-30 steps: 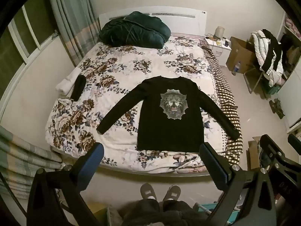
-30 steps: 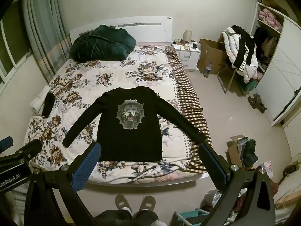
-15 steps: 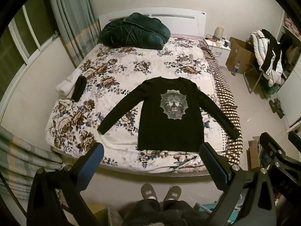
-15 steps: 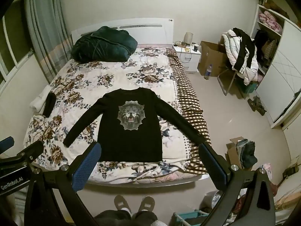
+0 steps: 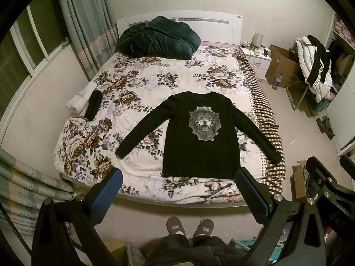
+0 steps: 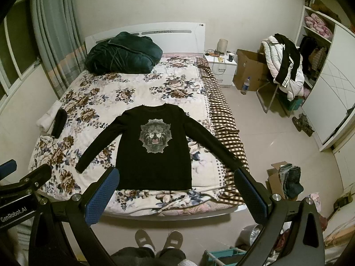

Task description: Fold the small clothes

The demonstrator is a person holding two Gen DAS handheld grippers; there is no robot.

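Note:
A black long-sleeved shirt (image 5: 200,139) (image 6: 155,148) with a lion print lies flat and face up on the floral bedspread (image 5: 137,88) (image 6: 124,93), both sleeves spread out, its hem near the foot of the bed. My left gripper (image 5: 178,177) is open and held high above the bed's foot, well short of the shirt. My right gripper (image 6: 176,176) is open too, empty, at the same height. The right sleeve's cuff reaches the checked blanket (image 5: 266,122) (image 6: 224,119) at the bed's right edge.
A dark green duvet bundle (image 5: 157,37) sits at the headboard. Rolled white and black items (image 5: 88,102) lie at the bed's left edge. A person's slippered feet (image 5: 189,226) stand on the floor below. A cardboard box (image 6: 250,68), a chair with coats (image 6: 284,64) and a wardrobe (image 6: 332,93) stand at right.
Both views have tilted slightly so the bed and shirt sit a little lower in frame. Both grippers stay open and empty; the shirt has not moved.

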